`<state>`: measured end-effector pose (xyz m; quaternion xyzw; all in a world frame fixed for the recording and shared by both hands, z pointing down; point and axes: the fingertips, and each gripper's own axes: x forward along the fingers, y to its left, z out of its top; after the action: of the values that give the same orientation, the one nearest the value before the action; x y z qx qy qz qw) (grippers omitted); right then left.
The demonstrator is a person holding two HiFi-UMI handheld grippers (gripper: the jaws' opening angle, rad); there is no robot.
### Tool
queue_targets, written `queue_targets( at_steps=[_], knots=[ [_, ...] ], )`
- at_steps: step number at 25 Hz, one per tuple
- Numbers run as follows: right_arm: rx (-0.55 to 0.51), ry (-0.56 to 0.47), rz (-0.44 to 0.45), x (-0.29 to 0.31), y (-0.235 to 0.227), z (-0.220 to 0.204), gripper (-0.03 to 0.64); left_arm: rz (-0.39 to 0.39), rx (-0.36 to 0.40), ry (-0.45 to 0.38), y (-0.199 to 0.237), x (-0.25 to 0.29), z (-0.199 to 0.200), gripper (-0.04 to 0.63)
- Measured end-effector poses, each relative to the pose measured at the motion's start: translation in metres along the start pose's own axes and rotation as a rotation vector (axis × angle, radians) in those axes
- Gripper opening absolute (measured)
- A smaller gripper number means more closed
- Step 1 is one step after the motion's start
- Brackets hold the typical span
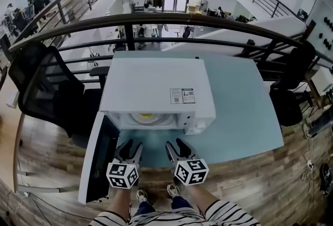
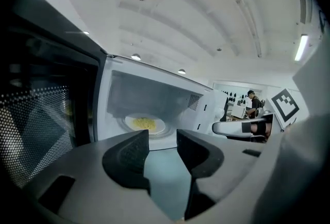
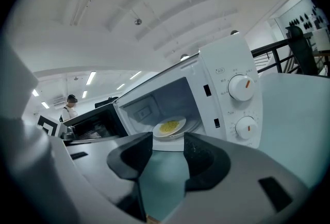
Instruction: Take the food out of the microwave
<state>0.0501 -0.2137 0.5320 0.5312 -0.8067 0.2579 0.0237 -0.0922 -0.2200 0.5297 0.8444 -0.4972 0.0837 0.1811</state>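
A white microwave (image 1: 156,84) stands on the pale blue table (image 1: 234,110) with its door (image 1: 101,160) swung open to the left. Inside, a white plate of yellow food (image 1: 146,117) (image 2: 144,124) (image 3: 169,127) rests on the turntable. My left gripper (image 1: 129,148) (image 2: 162,153) hovers just in front of the cavity's opening, jaws open and empty. My right gripper (image 1: 177,147) (image 3: 168,158) hangs beside it, also open with nothing between its jaws. Both point at the cavity, short of the plate.
The microwave's control panel with two knobs (image 3: 242,104) is right of the cavity. The open door (image 2: 41,120) stands close on the left gripper's left side. A black chair (image 1: 47,84) sits left of the table; a railing (image 1: 171,20) runs behind it.
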Motion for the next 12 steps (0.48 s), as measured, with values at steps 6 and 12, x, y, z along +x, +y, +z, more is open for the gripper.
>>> queue_targets(
  at_steps=[6, 12],
  knots=[
    [-0.002, -0.009, -0.024, 0.022, -0.006, 0.0, 0.183, -0.017, -0.006, 0.002, 0.009, 0.022, -0.003, 0.147],
    [-0.009, -0.005, -0.034, 0.049, -0.011, -0.004, 0.183, -0.007, -0.007, -0.001, 0.024, 0.045, -0.008, 0.147]
  ],
)
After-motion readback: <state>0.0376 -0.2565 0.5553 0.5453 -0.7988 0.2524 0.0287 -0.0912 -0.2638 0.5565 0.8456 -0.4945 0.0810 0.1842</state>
